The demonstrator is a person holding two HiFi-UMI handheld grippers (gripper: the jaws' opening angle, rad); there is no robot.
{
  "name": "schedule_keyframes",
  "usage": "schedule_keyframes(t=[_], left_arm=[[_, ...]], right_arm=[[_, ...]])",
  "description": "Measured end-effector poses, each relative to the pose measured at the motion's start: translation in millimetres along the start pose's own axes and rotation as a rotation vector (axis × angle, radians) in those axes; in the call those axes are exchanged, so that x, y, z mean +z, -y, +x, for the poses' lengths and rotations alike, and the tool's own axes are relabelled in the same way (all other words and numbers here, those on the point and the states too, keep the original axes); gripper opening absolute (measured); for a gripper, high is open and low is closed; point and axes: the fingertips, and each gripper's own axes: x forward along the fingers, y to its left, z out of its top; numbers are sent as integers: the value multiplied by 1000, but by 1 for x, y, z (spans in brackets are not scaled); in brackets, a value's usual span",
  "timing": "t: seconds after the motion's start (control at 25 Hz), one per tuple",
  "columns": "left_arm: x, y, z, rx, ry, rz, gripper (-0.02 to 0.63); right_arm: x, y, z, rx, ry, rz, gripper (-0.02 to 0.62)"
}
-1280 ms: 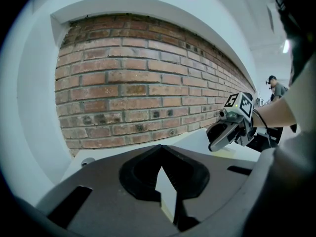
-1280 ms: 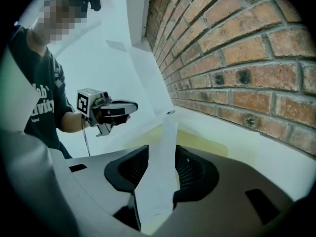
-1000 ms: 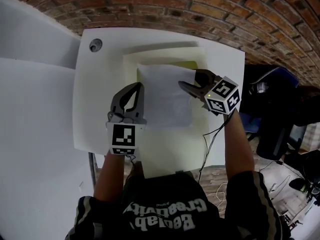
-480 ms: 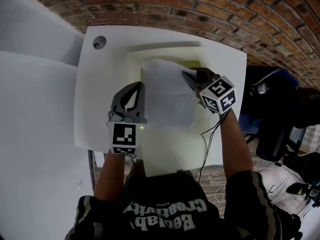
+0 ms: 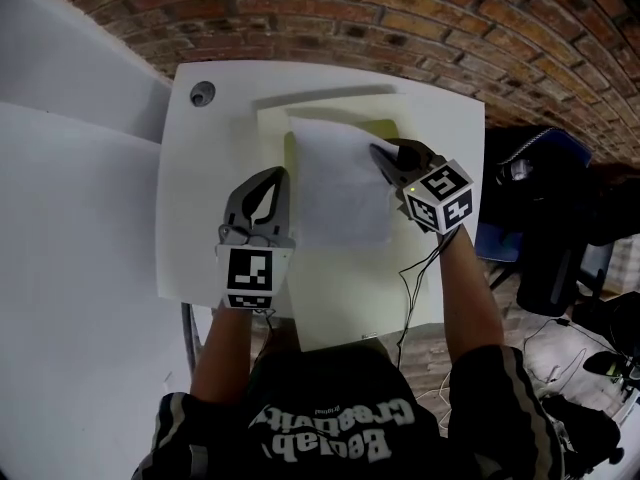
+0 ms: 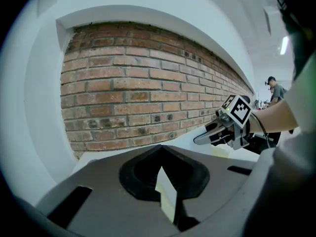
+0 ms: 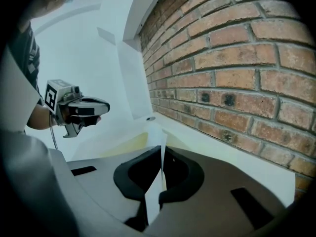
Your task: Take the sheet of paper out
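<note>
CHANGE: right gripper (image 5: 381, 154) jaws, wide a second ago, now clamped on the sheet of paper (image 5: 335, 193) at its 2 o'clock edge | LEFT: left gripper (image 5: 271, 175) nipped on what looks like the yellow folder (image 5: 378, 128) edge, 9 o'clock side | SHEET: lies over the folder, mid white table (image 5: 200, 228) | STEP: grip secured, extraction pending | NEXT: likely draw the sheet toward 3 o'clock, folder held down.

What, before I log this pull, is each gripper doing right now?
Left gripper: shut on the pale yellow folder at its edge.
Right gripper: shut on the sheet of paper at its right edge.
</note>
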Motion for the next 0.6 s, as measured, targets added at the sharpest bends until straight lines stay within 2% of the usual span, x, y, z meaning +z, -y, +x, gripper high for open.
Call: schedule_keyframes(t=[0.6], left_arm=[[44, 9, -59, -99, 115, 71, 0]], right_arm=[[56, -64, -73, -227, 179, 11, -6]])
